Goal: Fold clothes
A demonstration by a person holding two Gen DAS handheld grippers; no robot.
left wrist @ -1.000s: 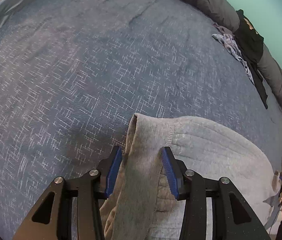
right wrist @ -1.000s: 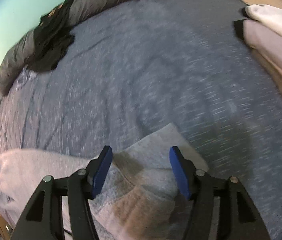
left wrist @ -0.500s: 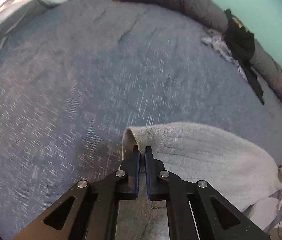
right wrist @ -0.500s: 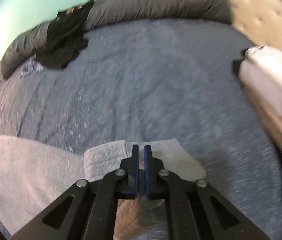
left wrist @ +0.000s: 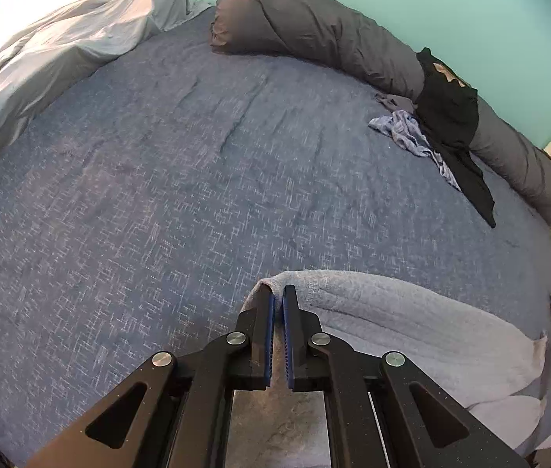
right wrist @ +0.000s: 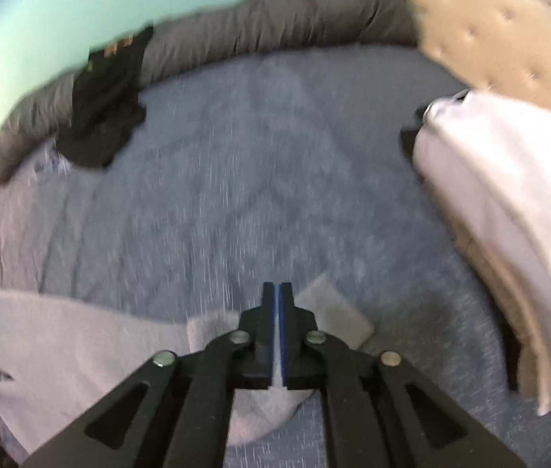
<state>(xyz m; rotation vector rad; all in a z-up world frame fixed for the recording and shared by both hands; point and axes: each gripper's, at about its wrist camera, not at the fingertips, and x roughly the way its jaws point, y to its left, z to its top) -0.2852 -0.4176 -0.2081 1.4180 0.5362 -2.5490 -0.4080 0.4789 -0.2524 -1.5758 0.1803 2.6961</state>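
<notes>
The left gripper (left wrist: 278, 296) has its jaws pressed almost together on a folded edge of the grey garment (left wrist: 412, 331), which looks like a sweatshirt or sweatpants of fleece cloth. The garment lies at the near side of the blue bedspread (left wrist: 158, 195) and stretches from this gripper to the right.

The right gripper (right wrist: 277, 292) pinches another part of the same grey garment (right wrist: 61, 343); a thin strip of pale cloth shows between its blue pads. Its jaws have just been opening a little, but the cloth is between them and gripped. Here the garment spreads to the left, and one corner of it lies just right of the jaws. This view is blurred.

At the far side of the bed a rolled dark grey duvet (left wrist: 334, 35) runs along the turquoise wall (left wrist: 431, 0). A black garment (left wrist: 447, 117) hangs over it, and a small crumpled blue-grey cloth (left wrist: 408, 132) lies beside it. A pale blue sheet (left wrist: 61, 50) is bunched at far left. At right in the right view lie folded white clothes (right wrist: 509, 202), against a beige tufted headboard (right wrist: 490, 31).
</notes>
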